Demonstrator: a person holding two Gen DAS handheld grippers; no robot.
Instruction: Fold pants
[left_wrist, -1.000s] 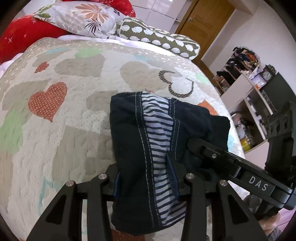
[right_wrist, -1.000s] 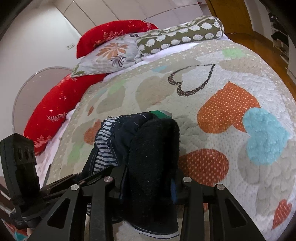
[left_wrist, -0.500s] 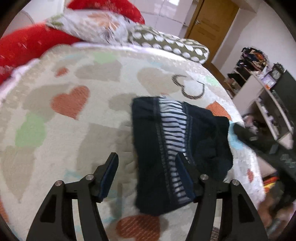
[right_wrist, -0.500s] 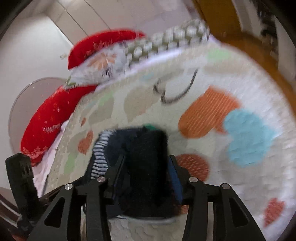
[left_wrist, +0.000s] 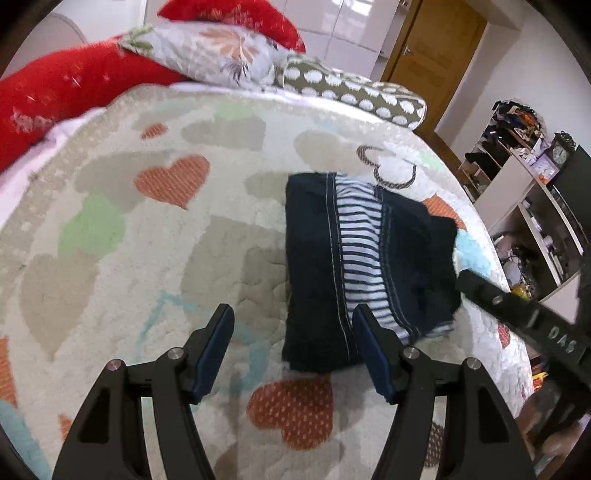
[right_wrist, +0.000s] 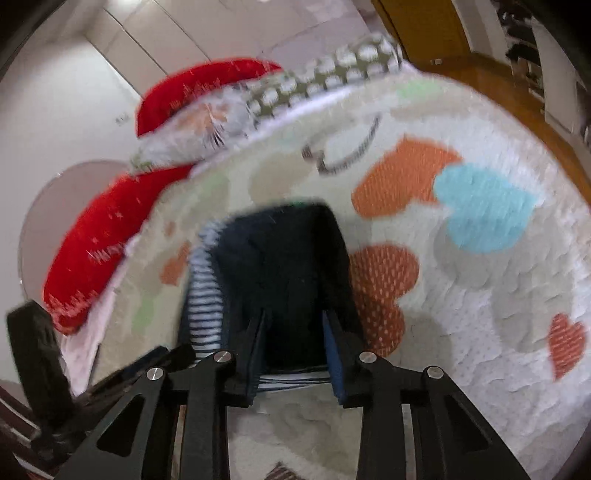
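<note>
Pants: the dark pants (left_wrist: 369, 258), folded into a squarish bundle with a blue-and-white striped band showing along the top, lie flat on the bed's quilt (left_wrist: 155, 258), towards its foot edge and nearer the side that faces the shelves (left_wrist: 532, 206).
Left gripper: the left gripper (left_wrist: 295, 343) hangs above the quilt with its jaws wide apart and nothing between them; its right finger (left_wrist: 373, 350) lies over the near edge of the bundle, without pinching it.
Right gripper: the right gripper (right_wrist: 293, 349) is narrowing its jaws just above the near end of the pants (right_wrist: 280, 266); dark cloth shows in the gap, but the picture is blurred and I cannot tell whether the pads press it.
Head of the bed: a red pillow (left_wrist: 70, 88), a floral one (left_wrist: 214, 55) and a spotted bolster (left_wrist: 351, 96).
Beyond: a wooden door (left_wrist: 432, 55).
</note>
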